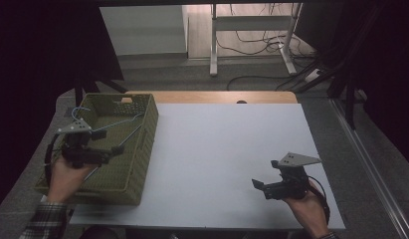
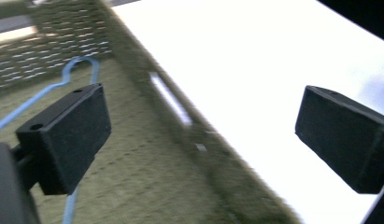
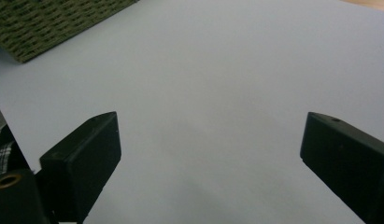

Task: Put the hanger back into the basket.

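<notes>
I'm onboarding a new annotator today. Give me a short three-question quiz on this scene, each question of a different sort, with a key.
1. True or false: the blue wire hanger lies inside the green woven basket.
2. Multiple choice: where is the right gripper? A) inside the basket B) above the white table surface C) gripping the hanger
3. Fill in: the left gripper is held over the basket with its fingers ____.

Key: 1 true; 2 B; 3 open
</notes>
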`<action>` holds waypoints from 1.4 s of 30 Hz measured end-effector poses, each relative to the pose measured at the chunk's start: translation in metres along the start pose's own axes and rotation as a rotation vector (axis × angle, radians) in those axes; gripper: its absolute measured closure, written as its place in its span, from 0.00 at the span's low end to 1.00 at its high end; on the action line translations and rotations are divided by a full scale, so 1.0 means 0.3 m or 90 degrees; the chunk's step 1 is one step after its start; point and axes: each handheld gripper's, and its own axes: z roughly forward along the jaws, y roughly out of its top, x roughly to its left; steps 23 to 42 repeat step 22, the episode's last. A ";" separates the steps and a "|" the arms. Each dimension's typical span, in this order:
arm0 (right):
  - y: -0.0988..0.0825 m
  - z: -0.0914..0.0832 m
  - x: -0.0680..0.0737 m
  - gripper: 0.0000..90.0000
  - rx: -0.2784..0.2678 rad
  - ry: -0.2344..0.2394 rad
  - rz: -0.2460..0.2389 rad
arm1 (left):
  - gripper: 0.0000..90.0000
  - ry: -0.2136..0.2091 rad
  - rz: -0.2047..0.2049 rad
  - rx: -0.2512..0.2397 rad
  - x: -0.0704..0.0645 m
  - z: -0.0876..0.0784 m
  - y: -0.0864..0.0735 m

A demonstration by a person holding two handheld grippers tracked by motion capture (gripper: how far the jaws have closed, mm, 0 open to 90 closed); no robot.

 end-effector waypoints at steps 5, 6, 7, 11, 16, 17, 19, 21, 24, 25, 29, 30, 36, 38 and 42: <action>-0.019 -0.020 -0.016 0.00 0.002 -0.010 -0.002 | 0.01 0.001 0.019 -0.007 -0.089 0.028 -0.056; -0.023 -0.022 -0.020 0.00 0.003 -0.012 -0.001 | 0.01 0.003 0.027 -0.010 -0.119 0.042 -0.088; -0.028 -0.024 -0.023 0.00 0.004 -0.014 0.000 | 0.01 -0.001 0.028 -0.012 -0.131 0.050 -0.105; -0.042 -0.027 -0.032 0.00 0.005 -0.023 0.002 | 0.01 0.005 0.045 0.004 -0.162 0.075 -0.146; -0.065 -0.014 -0.051 0.00 0.015 -0.030 0.009 | 0.01 0.010 0.052 0.040 -0.183 0.121 -0.199; -0.065 -0.014 -0.051 0.00 0.015 -0.030 0.009 | 0.01 0.010 0.052 0.040 -0.183 0.121 -0.199; -0.067 -0.010 -0.052 0.00 0.022 -0.030 0.011 | 0.01 0.013 0.051 0.043 -0.179 0.127 -0.202; -0.069 -0.006 -0.050 0.00 0.026 -0.036 0.005 | 0.01 0.012 0.045 0.036 -0.174 0.124 -0.201; -0.069 -0.004 -0.051 0.00 0.028 -0.036 0.002 | 0.01 0.010 0.044 0.032 -0.172 0.122 -0.199; -0.069 -0.004 -0.051 0.00 0.028 -0.036 0.002 | 0.01 0.010 0.044 0.032 -0.172 0.122 -0.199; -0.069 -0.004 -0.051 0.00 0.028 -0.036 0.002 | 0.01 0.010 0.044 0.032 -0.172 0.122 -0.199; -0.069 -0.004 -0.051 0.00 0.028 -0.036 0.002 | 0.01 0.010 0.044 0.032 -0.172 0.122 -0.199; -0.069 -0.004 -0.051 0.00 0.028 -0.036 0.002 | 0.01 0.010 0.044 0.032 -0.172 0.122 -0.199; -0.069 -0.004 -0.051 0.00 0.028 -0.036 0.002 | 0.01 0.010 0.044 0.032 -0.172 0.122 -0.199; -0.069 -0.004 -0.051 0.00 0.028 -0.036 0.002 | 0.01 0.010 0.044 0.032 -0.172 0.122 -0.199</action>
